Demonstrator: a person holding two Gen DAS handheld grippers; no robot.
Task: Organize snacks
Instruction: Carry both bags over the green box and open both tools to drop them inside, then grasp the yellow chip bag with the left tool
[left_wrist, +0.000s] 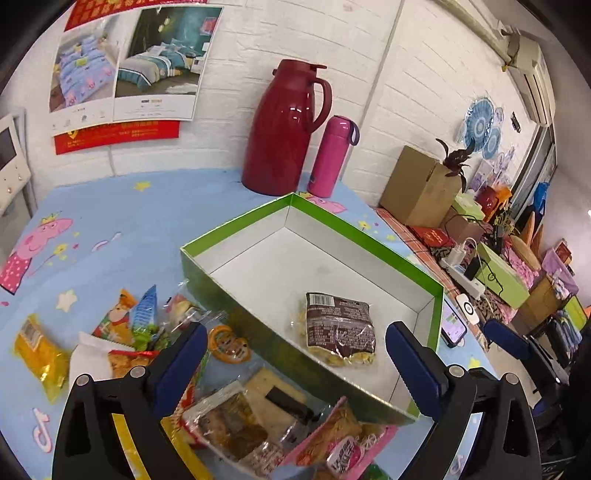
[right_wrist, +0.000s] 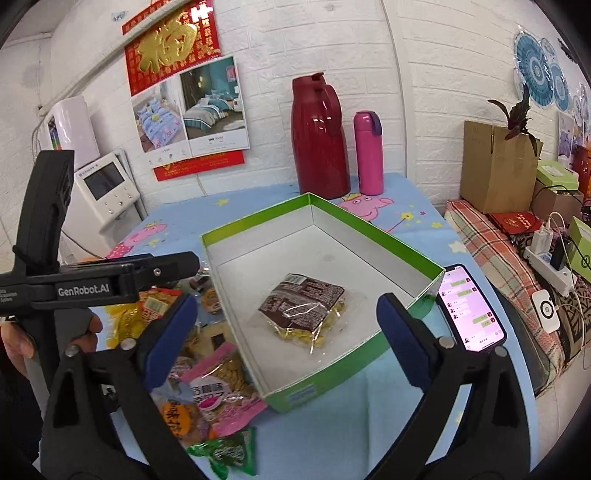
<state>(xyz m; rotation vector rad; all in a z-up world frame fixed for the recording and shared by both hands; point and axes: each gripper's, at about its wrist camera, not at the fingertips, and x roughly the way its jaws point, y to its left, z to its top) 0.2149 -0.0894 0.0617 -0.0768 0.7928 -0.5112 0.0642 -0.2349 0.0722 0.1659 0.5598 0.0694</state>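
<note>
Far left, left wrist view: yellow packet (left_wrist: 41, 357) lying flat on blue cartoon-print tablecloth (left_wrist: 110, 229), apart from the rest. Beside it, loose heap of snack packets (left_wrist: 147, 325) spread along the outer left wall of the box, with cracker packet (left_wrist: 236, 417) and pink packet (left_wrist: 343, 439) nearest the lens. Left gripper (left_wrist: 295, 354) above this heap, fingers spread wide, nothing between the blue pads (left_wrist: 181, 365); left finger over the heap, right finger over the box's near corner.

Centre: green box (left_wrist: 240, 221), lidless, white inside, set cornerwise on the cloth. Inside, a single brown-labelled snack packet (left_wrist: 338, 328), flat on the floor towards the near corner; remainder of floor bare. Behind the box, against the white brick wall: red thermos jug (left_wrist: 288, 129) and pink bottle (left_wrist: 330, 155), upright, just beside each other.

Right wrist view: right gripper (right_wrist: 284, 339) likewise wide open and holding nothing, framing the same packet (right_wrist: 303, 314) in the box (right_wrist: 369, 229). Left gripper body (right_wrist: 88, 280) visible at left, gripped by a hand (right_wrist: 22, 332). Green packet (right_wrist: 229, 452) at bottom edge.

Right: phone (right_wrist: 472, 306), screen lit, on the cloth touching the box's right wall. Farther right, cardboard carton (right_wrist: 495, 170) and power strip (right_wrist: 550, 266) on a separate checked surface.
</note>
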